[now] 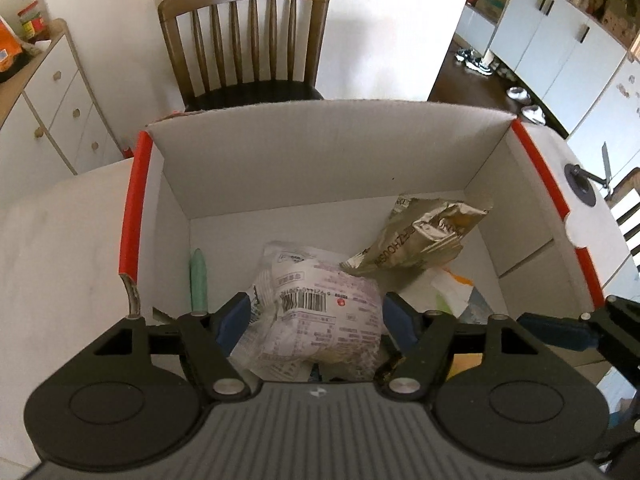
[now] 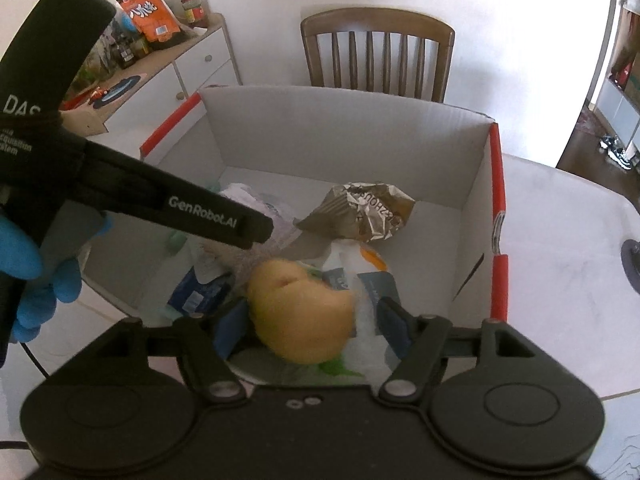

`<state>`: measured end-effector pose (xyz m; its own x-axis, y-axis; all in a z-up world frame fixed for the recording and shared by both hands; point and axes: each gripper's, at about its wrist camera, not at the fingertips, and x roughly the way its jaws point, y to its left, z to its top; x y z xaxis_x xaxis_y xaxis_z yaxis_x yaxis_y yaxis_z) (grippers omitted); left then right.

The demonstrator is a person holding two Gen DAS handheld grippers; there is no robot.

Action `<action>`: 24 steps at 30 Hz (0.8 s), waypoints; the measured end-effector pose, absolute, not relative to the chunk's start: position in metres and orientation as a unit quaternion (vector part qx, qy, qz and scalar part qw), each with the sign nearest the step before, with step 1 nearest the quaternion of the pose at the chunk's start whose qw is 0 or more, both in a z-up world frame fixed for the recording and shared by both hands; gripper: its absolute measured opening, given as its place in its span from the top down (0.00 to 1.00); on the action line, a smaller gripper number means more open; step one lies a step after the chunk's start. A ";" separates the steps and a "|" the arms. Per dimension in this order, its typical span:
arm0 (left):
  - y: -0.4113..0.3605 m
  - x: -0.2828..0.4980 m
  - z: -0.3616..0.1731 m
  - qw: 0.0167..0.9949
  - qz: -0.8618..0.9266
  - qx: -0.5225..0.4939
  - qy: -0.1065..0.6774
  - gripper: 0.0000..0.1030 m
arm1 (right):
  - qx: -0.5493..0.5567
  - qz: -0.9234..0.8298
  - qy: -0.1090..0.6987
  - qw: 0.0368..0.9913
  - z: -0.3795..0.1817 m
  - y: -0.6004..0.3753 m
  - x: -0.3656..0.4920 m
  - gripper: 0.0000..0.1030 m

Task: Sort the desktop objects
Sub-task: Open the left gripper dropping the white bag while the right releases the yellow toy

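Observation:
A white cardboard box (image 1: 320, 152) with red edges stands on the white table (image 1: 60, 240). My left gripper (image 1: 318, 320) hangs inside it, its blue pads against both sides of a crinkled white-and-purple packet (image 1: 320, 312) with a barcode. A gold foil packet (image 1: 420, 236) and a green stick (image 1: 199, 280) lie on the box floor. In the right wrist view my right gripper (image 2: 312, 324) is over the box (image 2: 340, 132), open. A blurred round yellow thing (image 2: 300, 312) sits between its pads with a gap on the right. The left gripper (image 2: 248, 232) reaches in from the left.
A wooden chair (image 1: 248, 40) stands behind the box. A white cabinet (image 2: 192, 64) with snack bags on top is at the back left. A blue-gloved hand (image 2: 24, 264) holds the left gripper. More wrappers and a blue pack (image 2: 200, 288) lie in the box.

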<state>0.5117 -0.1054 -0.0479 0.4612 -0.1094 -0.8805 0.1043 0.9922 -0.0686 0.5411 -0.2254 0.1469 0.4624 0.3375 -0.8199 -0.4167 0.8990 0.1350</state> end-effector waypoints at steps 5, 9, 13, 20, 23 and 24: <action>-0.111 0.505 -0.036 0.859 -0.068 0.002 0.508 0.28 | -0.043 0.220 0.465 0.857 0.151 -0.228 0.536 0.25; -0.111 0.498 -0.026 0.860 -0.073 -0.004 0.504 0.28 | -0.039 0.222 0.461 0.858 0.159 -0.232 0.533 0.23; -0.113 0.487 -0.010 0.866 -0.077 -0.004 0.494 0.28 | -0.040 0.226 0.453 0.862 0.171 -0.232 0.527 0.23; -0.115 0.465 0.016 0.875 -0.087 -0.003 0.476 0.28 | -0.038 0.228 0.438 0.869 0.194 -0.237 0.512 0.23; -0.115 0.454 0.026 0.879 -0.090 -0.004 0.468 0.28 | -0.042 0.228 0.432 0.871 0.202 -0.238 0.504 0.23; -0.114 0.451 0.029 0.880 -0.092 -0.006 0.466 0.28 | -0.043 0.228 0.430 0.873 0.204 -0.239 0.501 0.23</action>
<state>0.4513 -0.1143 0.0294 0.5484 -0.1663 -0.8195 0.1559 0.9832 -0.0952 0.5013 -0.2394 0.2042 0.5270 0.3610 -0.7694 -0.4350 0.8923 0.1207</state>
